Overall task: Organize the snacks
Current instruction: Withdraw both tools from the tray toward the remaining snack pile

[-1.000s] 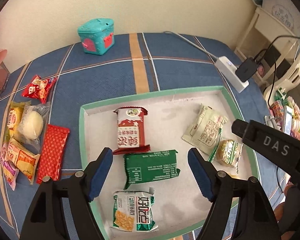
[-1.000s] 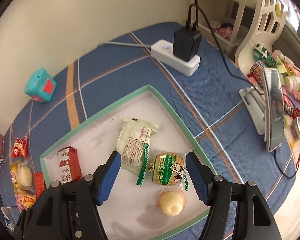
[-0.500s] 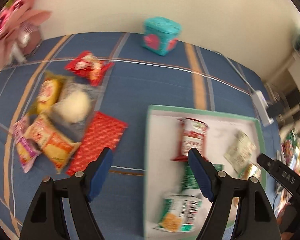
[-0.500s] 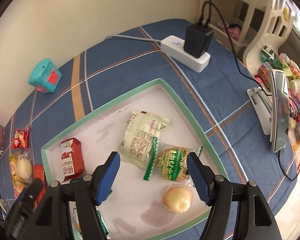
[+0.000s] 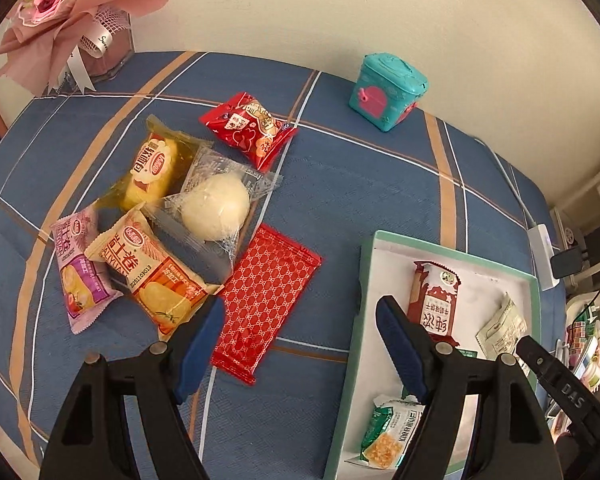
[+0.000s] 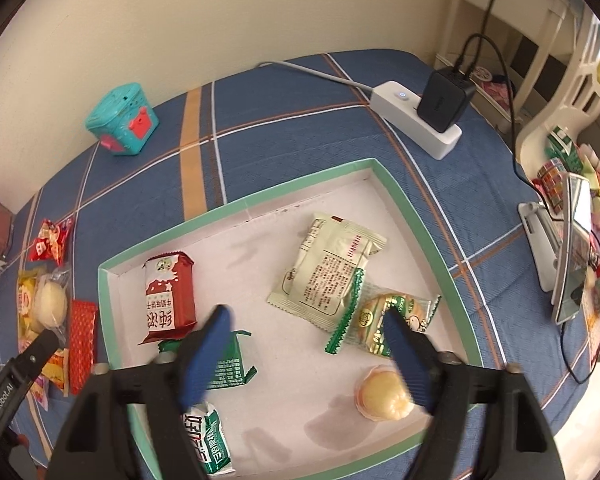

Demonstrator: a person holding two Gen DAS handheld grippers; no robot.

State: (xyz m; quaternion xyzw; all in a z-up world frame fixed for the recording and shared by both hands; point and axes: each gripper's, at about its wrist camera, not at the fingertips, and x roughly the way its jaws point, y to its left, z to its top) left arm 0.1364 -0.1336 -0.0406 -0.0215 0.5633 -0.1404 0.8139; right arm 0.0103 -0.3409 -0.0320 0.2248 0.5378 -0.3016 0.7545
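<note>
Figure: two wrist views of a snack-sorting task, read left to right.

At far left a bouquet stands against the wall, clear of the work. Next comes the unsorted pile on the counter: a purple packet, an orange packet, a yellow cake, a bun in clear wrap lying partly over its neighbours, a red candy bag set apart behind, and a red bar just beside the pile. These lie loose and overlapping because they are not yet sorted.

Your left gripper hangs over the counter, angled steeply down, its jaws spread and empty. The red bar's near end lies just inside its left finger, so that bar is probably the next pick, being flat, separate and nearest.

A teal box sits by the wall, taking no part. To the right lies the tray, the likely destination. It holds a red-white pack, a dark green pack, a corn pack, a pale sachet overlapping a round green-wrapped snack, and a yellow jelly cup.

Your right gripper hangs above the tray, its jaws having just opened wide with nothing pinched between them. The jelly cup sits free just under its right finger.
</note>
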